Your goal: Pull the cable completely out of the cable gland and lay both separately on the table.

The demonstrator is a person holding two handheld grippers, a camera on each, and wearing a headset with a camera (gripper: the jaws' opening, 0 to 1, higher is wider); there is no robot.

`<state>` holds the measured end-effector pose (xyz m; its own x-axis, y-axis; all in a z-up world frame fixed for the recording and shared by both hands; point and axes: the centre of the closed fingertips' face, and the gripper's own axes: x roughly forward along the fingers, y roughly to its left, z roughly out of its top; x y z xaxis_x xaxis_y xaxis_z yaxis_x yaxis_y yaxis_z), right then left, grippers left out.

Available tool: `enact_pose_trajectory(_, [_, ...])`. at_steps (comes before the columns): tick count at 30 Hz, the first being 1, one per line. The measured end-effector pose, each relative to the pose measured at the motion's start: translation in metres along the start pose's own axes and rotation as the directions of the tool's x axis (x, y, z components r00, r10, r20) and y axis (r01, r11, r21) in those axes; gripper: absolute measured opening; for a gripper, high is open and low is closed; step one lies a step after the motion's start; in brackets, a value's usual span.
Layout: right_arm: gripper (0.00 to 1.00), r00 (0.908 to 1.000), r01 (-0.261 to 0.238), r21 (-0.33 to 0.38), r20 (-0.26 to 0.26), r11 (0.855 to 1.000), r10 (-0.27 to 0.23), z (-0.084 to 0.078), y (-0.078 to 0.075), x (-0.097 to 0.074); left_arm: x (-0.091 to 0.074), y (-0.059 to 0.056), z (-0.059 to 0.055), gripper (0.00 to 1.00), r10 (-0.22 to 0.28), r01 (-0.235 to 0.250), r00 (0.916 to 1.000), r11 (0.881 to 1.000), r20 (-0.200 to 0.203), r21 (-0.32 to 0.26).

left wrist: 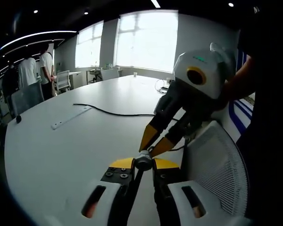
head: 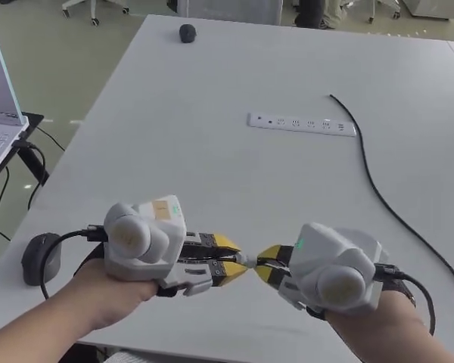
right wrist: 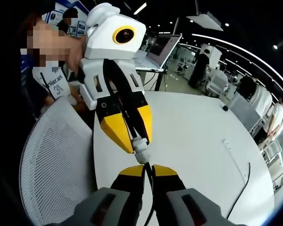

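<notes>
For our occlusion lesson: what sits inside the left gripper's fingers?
A pale gland, tip showing. The fingers cover its body; what runs through it cannot be seen.

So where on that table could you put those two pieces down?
The widest bare stretch of table lies ahead of the left claw and right claw, up to the power strip. Beyond it, bare up to the small dark object. Crowded on the right, where the black cord crosses, and by the mouse at the left edge.

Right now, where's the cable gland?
Head view, low centre: the cable gland sits between the tips of the left gripper, which pinches it, and the right gripper, which grips the cable, above the near edge of the table.
</notes>
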<state>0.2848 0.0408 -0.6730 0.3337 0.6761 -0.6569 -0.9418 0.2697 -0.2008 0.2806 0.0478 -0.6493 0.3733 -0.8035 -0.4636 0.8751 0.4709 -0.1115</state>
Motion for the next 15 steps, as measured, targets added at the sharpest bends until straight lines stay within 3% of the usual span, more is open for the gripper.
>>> enact_pose_trajectory(3, [0.01,0.9999,0.0,0.062,0.013,0.998,0.0,0.0,-0.003,0.0,0.0,0.002,0.001,0.15,0.004,-0.004,1.0,1.0,0.007,0.014])
enact_pose_trajectory(8, [0.0,0.9998,0.019,0.107,0.0,0.994,-0.019,-0.006,-0.012,0.0,0.001,0.005,0.004,0.15,0.013,-0.013,0.9998,1.0,0.016,0.005])
enact_pose_trajectory(15, [0.0,0.9982,0.057,0.219,-0.029,0.974,-0.052,-0.025,-0.031,-0.005,0.001,0.009,0.008,0.15,0.019,-0.019,0.9993,1.0,0.032,-0.002])
